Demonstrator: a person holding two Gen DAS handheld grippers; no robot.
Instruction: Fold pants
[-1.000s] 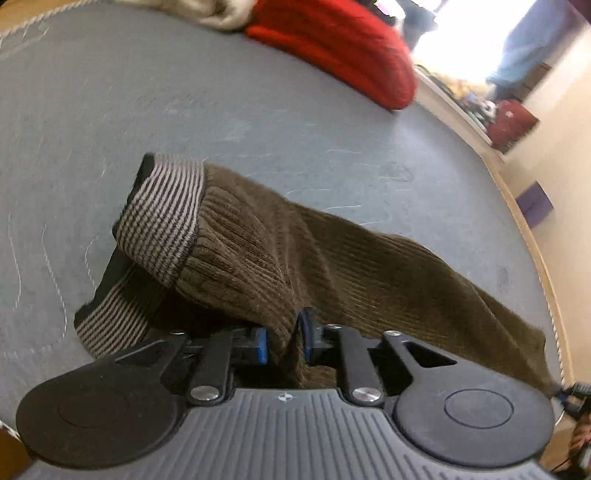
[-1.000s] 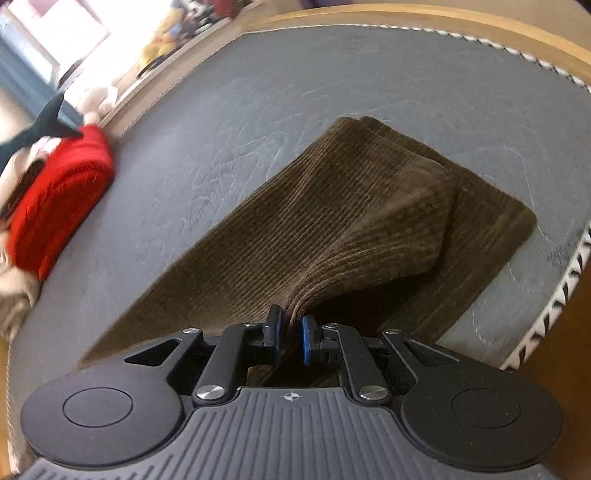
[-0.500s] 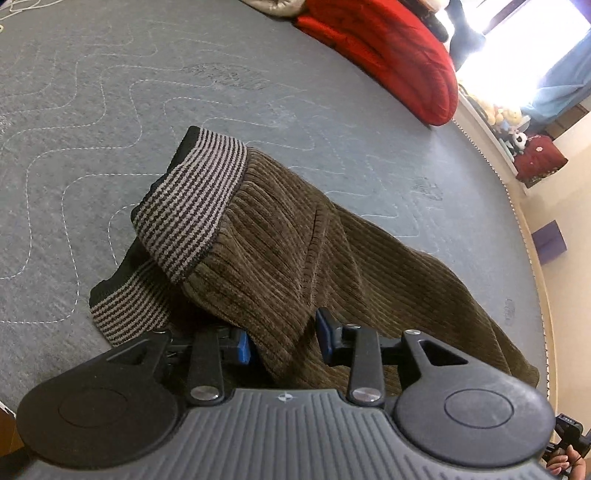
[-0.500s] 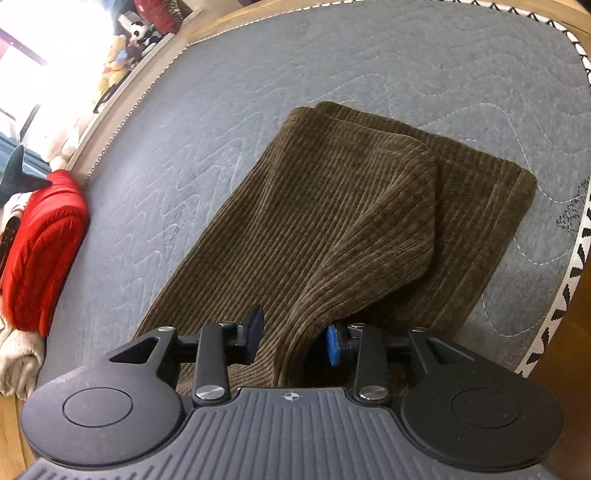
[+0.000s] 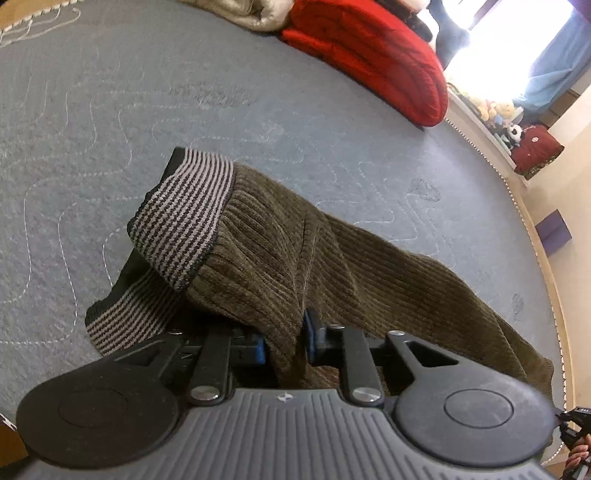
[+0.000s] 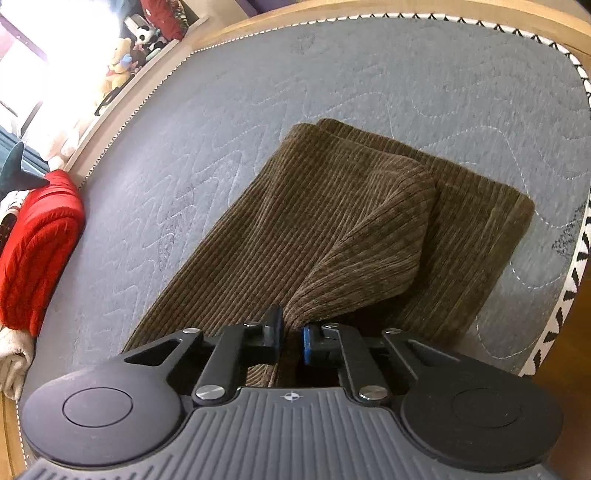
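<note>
Brown corduroy pants lie on a grey quilted mattress. Their striped grey-and-black waistband is lifted and rolled over at the left. My left gripper has its jaws closing, with a bunched fold of the pants near the waist pinched between the blue pads. In the right wrist view the leg ends of the pants lie doubled over toward the mattress corner. My right gripper is closing too, its pads pressing a raised ridge of the leg fabric.
A red folded blanket and a beige cloth lie at the far side of the mattress. Stuffed toys sit on a ledge by a bright window. The mattress's patterned edge and wooden frame run close to the right gripper.
Both grippers opened wider half a second ago and have since closed back onto the pants fabric. The hands stayed nearly in place; the right one rolled slightly.
</note>
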